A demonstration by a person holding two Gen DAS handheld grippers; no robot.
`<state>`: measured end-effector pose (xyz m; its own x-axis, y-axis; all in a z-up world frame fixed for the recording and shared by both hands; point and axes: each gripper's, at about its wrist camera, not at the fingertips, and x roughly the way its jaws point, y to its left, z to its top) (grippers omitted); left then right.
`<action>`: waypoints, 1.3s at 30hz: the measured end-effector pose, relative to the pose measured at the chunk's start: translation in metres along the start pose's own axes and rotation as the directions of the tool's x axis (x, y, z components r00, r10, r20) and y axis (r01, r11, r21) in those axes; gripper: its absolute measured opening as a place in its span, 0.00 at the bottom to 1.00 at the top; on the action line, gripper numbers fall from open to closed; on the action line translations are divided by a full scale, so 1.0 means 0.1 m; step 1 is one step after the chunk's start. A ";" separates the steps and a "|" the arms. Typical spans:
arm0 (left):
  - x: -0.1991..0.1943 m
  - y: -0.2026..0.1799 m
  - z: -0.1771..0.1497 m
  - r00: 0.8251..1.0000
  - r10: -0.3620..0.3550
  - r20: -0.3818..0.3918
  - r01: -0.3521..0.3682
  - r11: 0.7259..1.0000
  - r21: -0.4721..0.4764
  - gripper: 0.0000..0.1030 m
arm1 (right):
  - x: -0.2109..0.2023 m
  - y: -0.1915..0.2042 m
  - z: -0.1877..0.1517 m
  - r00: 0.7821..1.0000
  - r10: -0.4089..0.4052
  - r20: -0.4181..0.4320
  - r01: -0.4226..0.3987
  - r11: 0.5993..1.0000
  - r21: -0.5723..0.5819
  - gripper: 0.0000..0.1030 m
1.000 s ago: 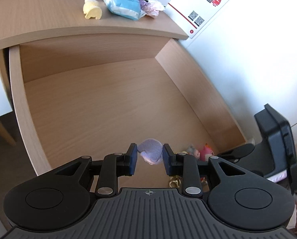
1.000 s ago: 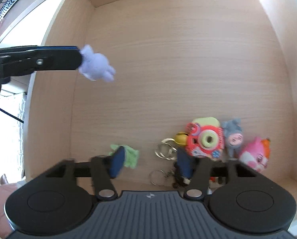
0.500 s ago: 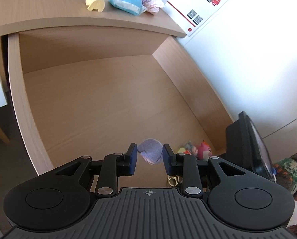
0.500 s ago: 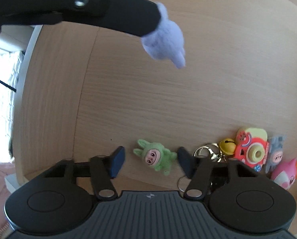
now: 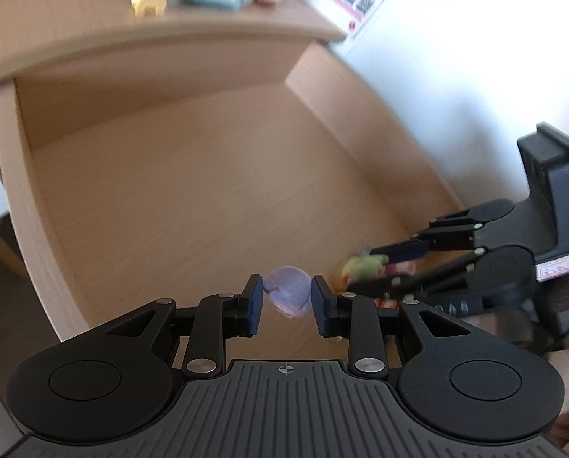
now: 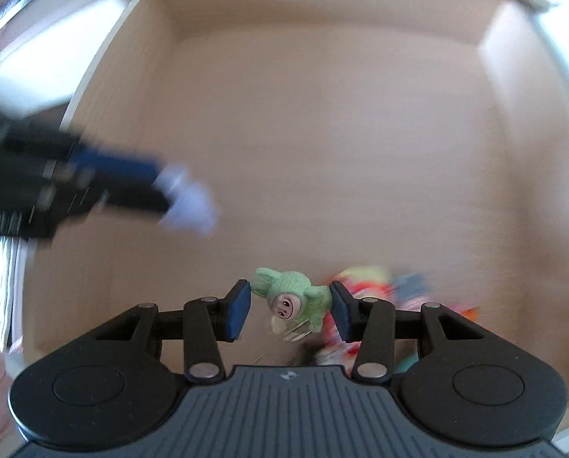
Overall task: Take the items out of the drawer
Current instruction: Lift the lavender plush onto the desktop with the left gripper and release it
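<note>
Purple plush toy between left tongs

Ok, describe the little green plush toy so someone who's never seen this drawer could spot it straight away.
Look into the open light-wood drawer, toward its near edge, where a heap of small colourful toys lies. The small green plush toy with a pink face sits between the blue pads of the right gripper. It is the only green one; the heap is red, yellow and blue, and the left gripper holds a lavender plush toy.
</note>
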<state>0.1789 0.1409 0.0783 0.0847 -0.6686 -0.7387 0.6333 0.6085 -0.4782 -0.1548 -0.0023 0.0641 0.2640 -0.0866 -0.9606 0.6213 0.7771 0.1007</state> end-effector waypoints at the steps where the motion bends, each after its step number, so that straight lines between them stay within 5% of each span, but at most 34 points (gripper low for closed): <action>1: -0.10 -0.01 0.07 0.999 0.003 0.038 -0.003 1.000 -0.011 0.30 | -0.06 -0.09 -0.02 0.999 0.006 0.041 -0.007 1.000 0.022 0.44; 4: -0.48 0.01 0.37 0.978 0.054 0.201 -0.046 0.998 -0.043 0.30 | -0.24 -0.30 -0.10 0.981 -0.016 0.193 0.005 0.998 0.061 0.44; 8: -0.74 0.13 0.88 0.914 0.186 0.361 -0.157 0.982 -0.108 0.30 | -0.35 -0.56 -0.15 0.960 0.019 0.281 -0.055 0.991 0.120 0.44; 10: -0.71 0.28 1.13 0.891 0.238 0.386 -0.197 0.970 -0.144 0.30 | -0.19 -0.64 0.07 0.956 0.030 0.291 -0.073 0.988 0.137 0.44; 14: -0.44 0.73 1.57 0.894 0.310 0.323 -0.238 0.940 -0.244 0.29 | -0.15 -0.56 0.12 0.949 0.019 0.316 -0.069 0.987 0.148 0.44; 17: -0.32 0.97 1.63 0.875 0.362 0.321 -0.275 0.918 -0.284 0.27 | 0.02 -0.66 0.34 0.944 0.044 0.327 -0.100 0.982 0.158 0.43; 25: -0.50 0.93 1.19 0.814 0.292 0.502 -0.163 0.944 -0.286 0.28 | -0.07 -0.71 0.32 0.939 0.004 0.344 -0.076 0.978 0.197 0.44; 28: -0.48 0.67 0.86 0.836 0.246 0.491 -0.146 0.961 -0.234 0.28 | -0.07 -0.70 0.45 0.935 -0.012 0.355 -0.068 0.975 0.211 0.44; 30: -0.35 0.54 0.59 0.879 0.209 0.429 -0.133 0.971 -0.200 0.28 | -0.13 -0.67 0.57 0.927 -0.029 0.374 -0.054 0.976 0.210 0.44; 33: -0.05 0.45 0.28 0.943 0.067 0.327 -0.007 0.984 -0.180 0.28 | -0.26 -0.53 0.90 0.909 -0.047 0.415 -0.036 0.981 0.190 0.44; 36: 0.20 0.37 0.12 0.960 -0.024 0.278 0.074 0.983 -0.168 0.28 | -0.45 -0.36 1.33 0.883 -0.018 0.469 -0.060 0.987 0.149 0.44; 39: 0.32 0.33 0.03 0.964 -0.021 0.266 0.055 0.991 -0.122 0.28 | -0.60 -0.28 1.78 0.868 0.028 0.495 -0.129 0.977 0.170 0.44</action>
<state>0.2045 0.1380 0.0400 0.2734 -0.7708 -0.5754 0.5388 0.6182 -0.5723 -0.0570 -0.1298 0.1649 0.6123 -0.3622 -0.7028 0.6985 0.6642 0.2663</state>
